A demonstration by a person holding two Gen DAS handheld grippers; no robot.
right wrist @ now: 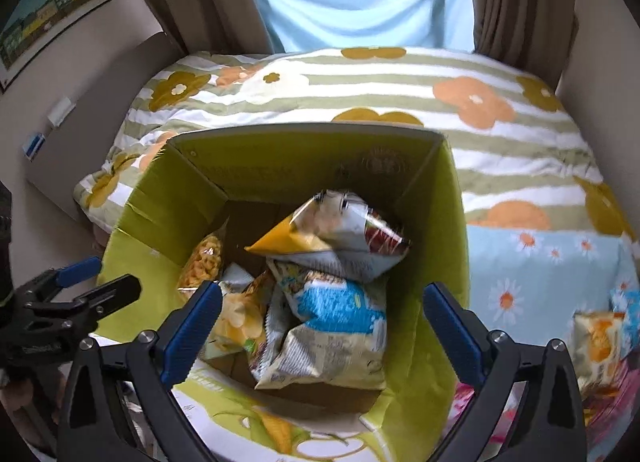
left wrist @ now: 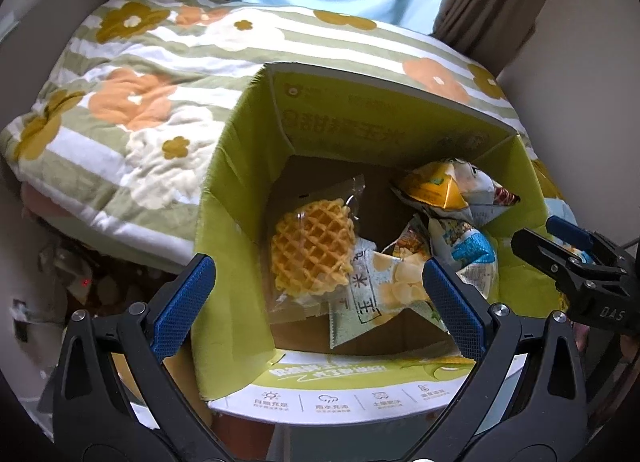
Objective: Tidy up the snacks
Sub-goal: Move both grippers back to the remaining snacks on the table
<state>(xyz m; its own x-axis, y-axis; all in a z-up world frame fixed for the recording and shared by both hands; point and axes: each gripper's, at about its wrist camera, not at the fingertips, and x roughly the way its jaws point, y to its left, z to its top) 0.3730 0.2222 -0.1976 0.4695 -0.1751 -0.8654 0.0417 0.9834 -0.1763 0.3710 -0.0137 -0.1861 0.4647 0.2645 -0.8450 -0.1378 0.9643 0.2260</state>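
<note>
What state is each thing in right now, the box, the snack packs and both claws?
Cardboard box: flaps open, upright.
Waffle pack: sealed, inside box.
Yellow-cornered bag: sealed, atop the pile.
Blue-labelled bag: sealed, inside box.
Left claw: open, empty.
Right claw: open, empty.

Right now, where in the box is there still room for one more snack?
Bare cardboard floor shows at the far side of the green box, between the waffle pack and the far wall. The right side is crowded: the yellow-cornered bag lies on the blue-labelled bag.
</note>
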